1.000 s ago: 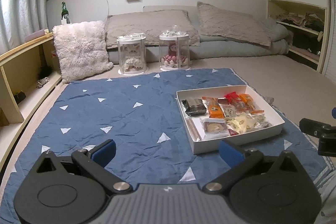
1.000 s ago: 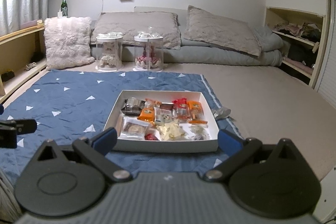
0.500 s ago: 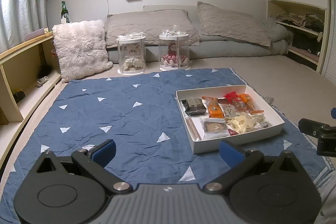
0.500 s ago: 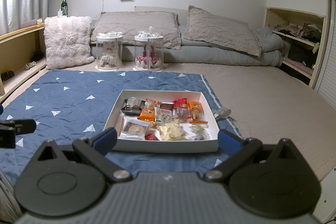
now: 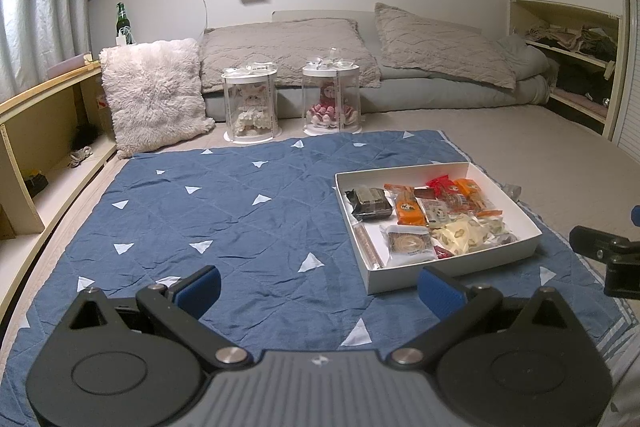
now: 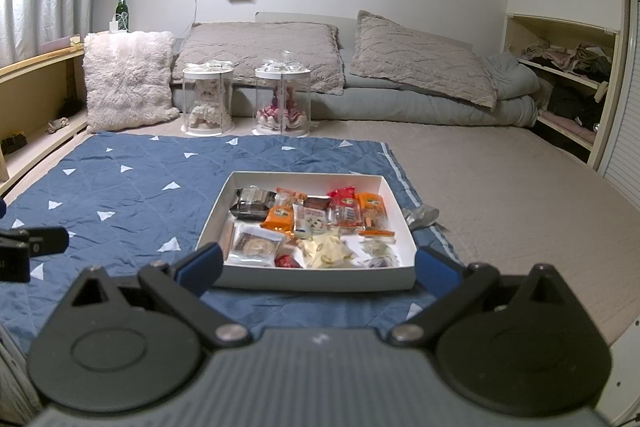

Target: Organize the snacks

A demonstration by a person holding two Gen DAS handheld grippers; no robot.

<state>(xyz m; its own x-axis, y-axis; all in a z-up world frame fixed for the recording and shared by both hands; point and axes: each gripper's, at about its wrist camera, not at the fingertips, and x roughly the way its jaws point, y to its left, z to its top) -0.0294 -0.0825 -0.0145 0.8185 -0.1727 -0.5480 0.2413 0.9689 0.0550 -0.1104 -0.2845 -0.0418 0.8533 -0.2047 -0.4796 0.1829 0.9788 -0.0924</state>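
Observation:
A white cardboard box (image 5: 452, 269) full of several wrapped snacks sits on the right part of a blue quilted mat (image 5: 224, 219); it shows in the right wrist view too (image 6: 316, 279). Inside are a dark packet (image 6: 253, 203), orange packets (image 6: 280, 218), a red packet (image 6: 344, 201) and a round cookie pack (image 6: 256, 246). My left gripper (image 5: 320, 289) is open and empty, low over the mat, left of the box. My right gripper (image 6: 318, 269) is open and empty, just in front of the box's near wall.
A crumpled silver wrapper (image 6: 422, 215) lies on the floor right of the box. Two clear doll cases (image 5: 250, 107) (image 5: 331, 101) and a fluffy cushion (image 5: 152, 97) stand at the mat's far edge, before a low mattress. Wooden shelves (image 5: 36, 147) line the left wall.
Almost nothing has moved; both grippers stay open and nearly still, with a very slight shift of the views.

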